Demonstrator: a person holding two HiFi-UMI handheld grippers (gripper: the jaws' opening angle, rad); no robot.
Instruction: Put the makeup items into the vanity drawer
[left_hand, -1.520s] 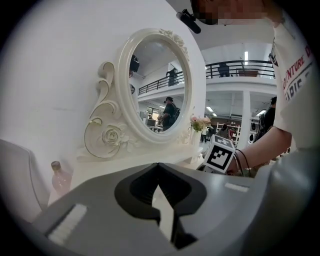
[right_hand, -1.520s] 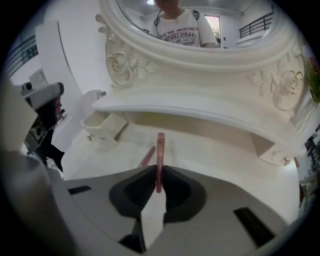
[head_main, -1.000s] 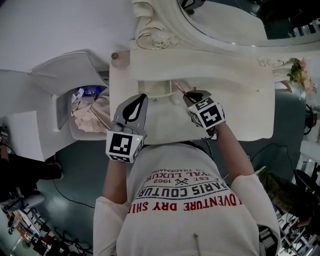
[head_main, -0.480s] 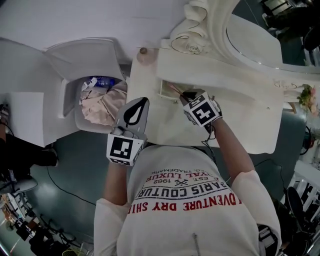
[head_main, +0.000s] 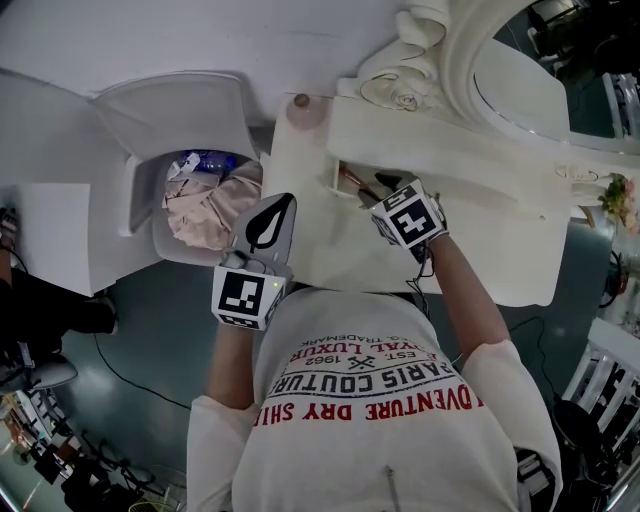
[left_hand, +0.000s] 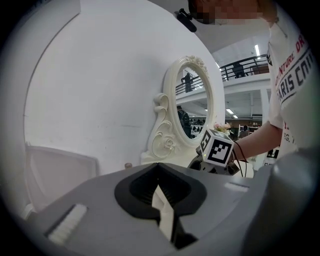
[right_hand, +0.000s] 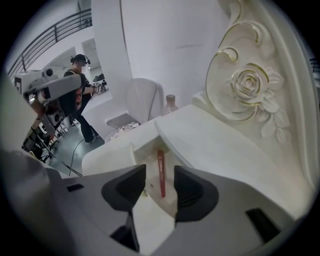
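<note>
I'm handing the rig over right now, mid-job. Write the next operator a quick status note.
Left gripper: shut, empty, by the vanity's front edge.
Right gripper: above the open drawer; its fingers have just been opening and press on nothing.
Done: the red makeup pencil lies in the drawer.
Left: a small capped bottle stands on the vanity's far corner, probably next to go in.

The vanity (head_main: 500, 230) looks smooth and cream-painted, the red pencil (right_hand: 161, 175) smooth plastic.
</note>
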